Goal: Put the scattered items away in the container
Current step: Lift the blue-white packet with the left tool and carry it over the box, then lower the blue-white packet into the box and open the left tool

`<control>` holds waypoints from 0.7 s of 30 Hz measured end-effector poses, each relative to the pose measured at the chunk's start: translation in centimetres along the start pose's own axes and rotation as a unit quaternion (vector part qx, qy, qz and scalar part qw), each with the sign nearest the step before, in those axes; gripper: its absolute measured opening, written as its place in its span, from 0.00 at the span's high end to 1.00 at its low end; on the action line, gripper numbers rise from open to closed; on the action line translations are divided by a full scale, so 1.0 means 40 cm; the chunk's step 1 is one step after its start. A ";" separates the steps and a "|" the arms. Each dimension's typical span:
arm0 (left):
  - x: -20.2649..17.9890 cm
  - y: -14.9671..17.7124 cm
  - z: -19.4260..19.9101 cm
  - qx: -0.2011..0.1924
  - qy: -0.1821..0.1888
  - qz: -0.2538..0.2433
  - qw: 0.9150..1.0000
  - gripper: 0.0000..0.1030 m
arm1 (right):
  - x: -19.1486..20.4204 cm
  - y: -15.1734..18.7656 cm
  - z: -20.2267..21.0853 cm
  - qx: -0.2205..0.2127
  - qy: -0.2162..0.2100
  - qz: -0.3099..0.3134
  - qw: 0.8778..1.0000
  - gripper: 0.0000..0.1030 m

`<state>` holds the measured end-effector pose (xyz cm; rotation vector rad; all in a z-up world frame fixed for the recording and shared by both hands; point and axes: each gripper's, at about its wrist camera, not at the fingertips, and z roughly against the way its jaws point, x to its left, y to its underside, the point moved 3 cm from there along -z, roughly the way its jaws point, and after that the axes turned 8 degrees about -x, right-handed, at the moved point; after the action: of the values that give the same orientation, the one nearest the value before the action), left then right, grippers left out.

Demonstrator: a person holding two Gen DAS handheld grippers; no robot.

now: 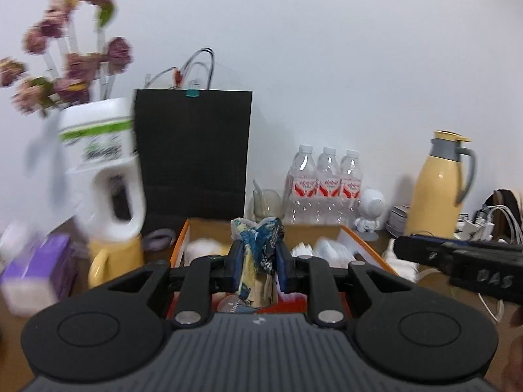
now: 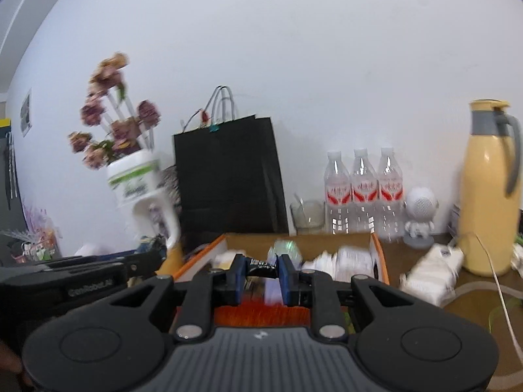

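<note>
Both grippers loaded, side by side at the near edge of the orange-rimmed cardboard box (image 2: 379, 248). Left gripper (image 1: 260, 266) is clamped on a crumpled blue-and-cream wrapper (image 1: 261, 245), long axis upright. Right gripper (image 2: 261, 274) pinches a small black candy packet (image 2: 261, 266) crosswise; "CANDY" reads upside down. Box lies directly ahead and below each load, already holding white packets. Neither hand looks clearly nearer. "DAS" chalked on right gripper's body.

Black left gripper (image 1: 258, 269), blue pads, silver pivot screws, ribbed grey housing
</note>
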<state>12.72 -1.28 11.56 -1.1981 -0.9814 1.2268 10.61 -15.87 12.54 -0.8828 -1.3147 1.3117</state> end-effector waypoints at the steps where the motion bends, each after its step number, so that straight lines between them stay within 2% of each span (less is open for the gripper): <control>1: 0.007 -0.024 -0.063 0.011 -0.002 0.003 1.000 0.79 | -0.019 -0.030 -0.044 0.009 -0.002 0.000 1.000 0.80; 4: 0.013 -0.052 -0.246 0.073 0.013 0.011 0.997 0.79 | -0.058 -0.096 -0.185 0.052 -0.003 0.003 0.999 0.80; 8: 0.036 -0.033 -0.486 0.171 -0.007 0.002 0.985 0.79 | -0.132 -0.114 -0.413 0.162 0.013 -0.031 0.986 0.80; 10: 0.052 -0.007 -0.579 0.226 0.006 0.007 0.974 0.79 | -0.172 -0.093 -0.516 0.218 0.019 -0.061 0.974 0.80; 12: 0.081 0.029 -0.656 0.280 -0.012 0.033 0.959 0.79 | -0.200 -0.063 -0.607 0.265 0.027 -0.072 0.961 0.80; 14: 0.095 0.054 -0.713 0.317 -0.005 0.048 0.947 0.79 | -0.220 -0.032 -0.681 0.301 0.043 -0.067 0.950 0.80; 15: 0.097 0.061 -0.734 0.329 0.003 0.048 0.943 0.78 | -0.225 -0.015 -0.713 0.313 0.050 -0.064 0.946 0.80; 17: 0.100 0.060 -0.765 0.336 -0.003 0.037 0.941 0.73 | -0.230 0.016 -0.757 0.337 0.064 -0.053 0.938 0.80; 19: 0.105 0.057 -0.789 0.344 -0.013 0.032 0.938 0.58 | -0.230 0.040 -0.799 0.357 0.068 -0.051 0.930 0.77; 21: 0.107 0.051 -0.798 0.353 -0.004 0.040 0.935 0.56 | -0.231 0.056 -0.829 0.377 0.067 -0.056 0.922 0.76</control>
<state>44.26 -1.23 4.66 -0.6628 -0.4198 1.4757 44.11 -17.26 4.54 -0.3368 -0.6386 1.4728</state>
